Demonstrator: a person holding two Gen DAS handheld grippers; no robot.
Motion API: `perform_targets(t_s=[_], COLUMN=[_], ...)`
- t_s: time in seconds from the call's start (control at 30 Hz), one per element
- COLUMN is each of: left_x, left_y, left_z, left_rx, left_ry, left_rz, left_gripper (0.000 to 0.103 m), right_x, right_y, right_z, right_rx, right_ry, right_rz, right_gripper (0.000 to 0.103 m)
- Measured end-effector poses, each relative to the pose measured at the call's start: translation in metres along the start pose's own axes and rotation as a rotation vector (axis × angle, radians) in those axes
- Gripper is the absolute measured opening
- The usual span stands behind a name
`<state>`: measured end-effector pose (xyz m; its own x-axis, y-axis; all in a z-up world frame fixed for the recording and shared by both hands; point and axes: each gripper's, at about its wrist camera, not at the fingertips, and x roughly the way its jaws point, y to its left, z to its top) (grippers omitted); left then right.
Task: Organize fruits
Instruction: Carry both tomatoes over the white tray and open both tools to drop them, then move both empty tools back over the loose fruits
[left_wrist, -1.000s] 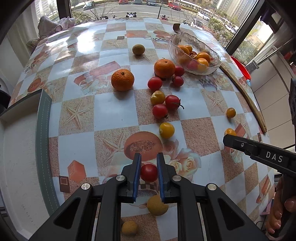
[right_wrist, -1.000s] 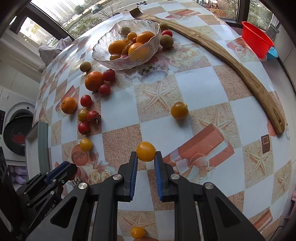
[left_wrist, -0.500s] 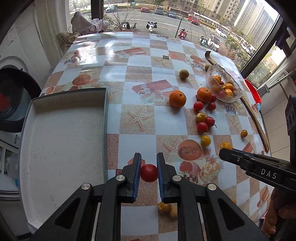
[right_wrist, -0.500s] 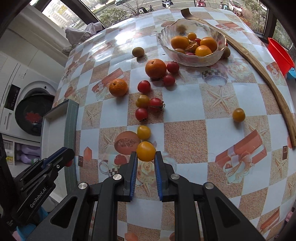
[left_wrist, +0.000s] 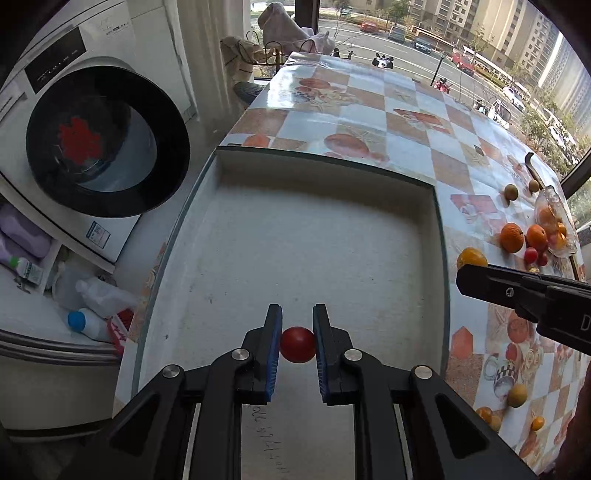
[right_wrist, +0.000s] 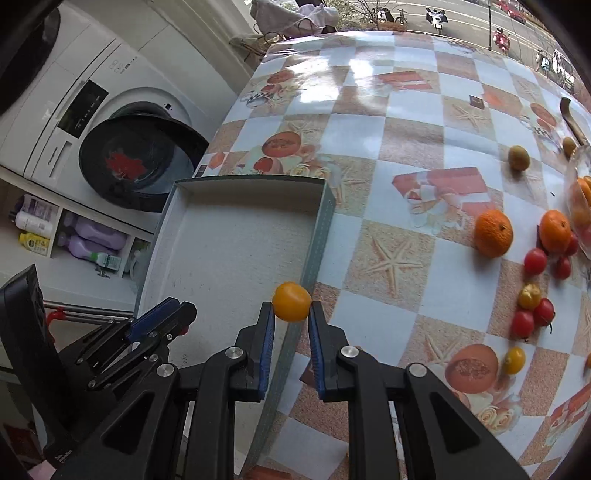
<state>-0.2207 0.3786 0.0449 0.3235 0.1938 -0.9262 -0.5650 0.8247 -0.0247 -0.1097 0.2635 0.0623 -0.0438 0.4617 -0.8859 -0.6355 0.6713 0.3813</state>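
Note:
My left gripper (left_wrist: 297, 325) is shut on a small red tomato (left_wrist: 297, 344) and hangs over the inside of a shallow white tray (left_wrist: 314, 236) with a grey-green rim. My right gripper (right_wrist: 291, 315) is shut on a yellow tomato (right_wrist: 291, 301) above the tray's right wall (right_wrist: 319, 243). In the left wrist view the right gripper's fingers (left_wrist: 491, 282) reach in from the right with the yellow tomato (left_wrist: 471, 257) at their tip. The left gripper's fingers (right_wrist: 159, 319) show at the lower left of the right wrist view.
On the patterned tablecloth (right_wrist: 388, 155) lie two oranges (right_wrist: 493, 232), several red and yellow tomatoes (right_wrist: 532, 306) and a glass bowl of fruit (left_wrist: 554, 225) far right. A washing machine (left_wrist: 99, 140) and shelves of bottles (left_wrist: 92, 317) stand left of the table.
Both grippers have swung left from the scattered fruit to the tray, each carrying its tomato. The left one is now over the tray's floor, the right one at its right wall.

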Motion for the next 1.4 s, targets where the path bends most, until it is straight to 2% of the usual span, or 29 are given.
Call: perform_targets(t_s=[0.2,0.53,0.57,0.6,0.63,0.67,0.7,0.8,0.87,1.1,1.27,1.4], left_x=[0.020,0.027,0.027,0.027,0.025,0.021,0.020,0.022,0.020,0.006,-0.003,-0.011], left_y=[0.023,0.023,0.022,0.022,0.023,0.023,0.023,0.020,0.016,-0.019,-0.060,-0.092], left_z=[-0.001,-0.006,-0.006,-0.006,-0.007,-0.007,-0.007,-0.007,-0.007,-0.006,-0.006,-0.002], left_rx=[-0.007,0.040,0.049,0.055,0.055,0.055,0.064,0.087,0.098,0.169,0.263,0.311], left_ry=[0.018,0.029,0.022,0.019,0.001,-0.026,-0.031,-0.005,-0.002,-0.011,-0.017,-0.023], left_rz=[0.043,0.069,0.090,0.103,0.107,0.110,0.106,0.106,0.100,0.078,0.042,0.004], left_gripper=[0.018,0.022,0.035,0.070,0.084,0.087,0.087,0.087,0.087,0.087,0.087,0.087], right_x=[0.043,0.076,0.077,0.077,0.077,0.077,0.074,0.061,0.047,-0.001,-0.033,-0.056], right_y=[0.021,0.027,0.028,0.028,0.029,0.029,0.030,0.032,0.029,-0.003,-0.056,-0.102], right_z=[0.022,0.028,0.028,0.028,0.029,0.030,0.031,0.033,0.035,0.026,0.004,-0.028], right_rx=[-0.036,-0.067,-0.068,-0.067,-0.064,-0.061,-0.058,-0.048,-0.024,0.071,0.186,0.274], right_ry=[0.054,0.128,0.130,0.131,0.129,0.124,0.110,0.063,0.024,-0.068,-0.083,-0.089], right_rz=[-0.018,-0.071,-0.069,-0.062,-0.057,-0.059,-0.047,-0.016,0.004,-0.018,-0.073,-0.127], right_gripper=[0.020,0.022,0.023,0.026,0.030,0.045,0.059,0.075,0.081,0.082,0.083,0.083])
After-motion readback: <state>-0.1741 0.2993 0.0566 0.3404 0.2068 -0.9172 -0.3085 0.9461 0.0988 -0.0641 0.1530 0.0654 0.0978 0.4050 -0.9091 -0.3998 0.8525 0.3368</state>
